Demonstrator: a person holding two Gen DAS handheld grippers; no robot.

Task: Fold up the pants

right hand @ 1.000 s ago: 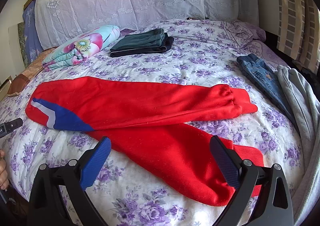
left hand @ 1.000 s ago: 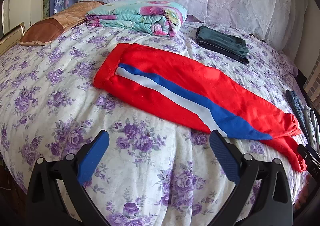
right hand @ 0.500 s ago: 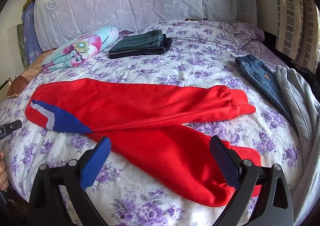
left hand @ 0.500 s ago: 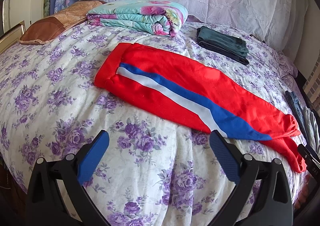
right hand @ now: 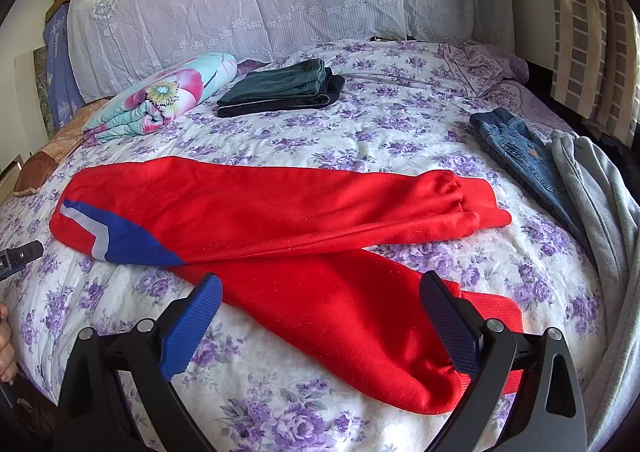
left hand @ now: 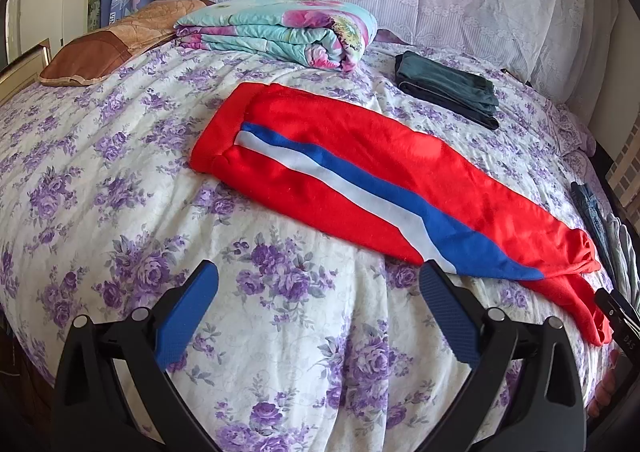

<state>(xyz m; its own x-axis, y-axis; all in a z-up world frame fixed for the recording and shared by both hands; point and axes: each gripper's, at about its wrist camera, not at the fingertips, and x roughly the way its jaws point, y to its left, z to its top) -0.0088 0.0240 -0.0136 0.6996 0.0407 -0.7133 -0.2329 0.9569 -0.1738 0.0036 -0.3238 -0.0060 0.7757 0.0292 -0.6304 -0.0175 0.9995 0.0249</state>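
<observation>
Red pants (left hand: 360,156) with a blue and white side stripe lie flat across the flowered bedspread (left hand: 100,172). The waist end is at the left and the legs run right. In the right wrist view the pants (right hand: 280,212) show two legs that split apart toward the cuffs. My left gripper (left hand: 318,288) is open and empty, hovering over bare bedspread just in front of the striped side. My right gripper (right hand: 320,300) is open and empty, just above the nearer leg close to its cuff.
A folded floral quilt (left hand: 280,32) and a brown pillow (left hand: 112,44) lie at the back. Folded dark green pants (right hand: 280,86) sit behind the red ones. Blue jeans (right hand: 516,144) and a grey garment (right hand: 600,192) lie at the right edge.
Both grippers have drifted slightly, so the views shift a little. The pants have not moved.
</observation>
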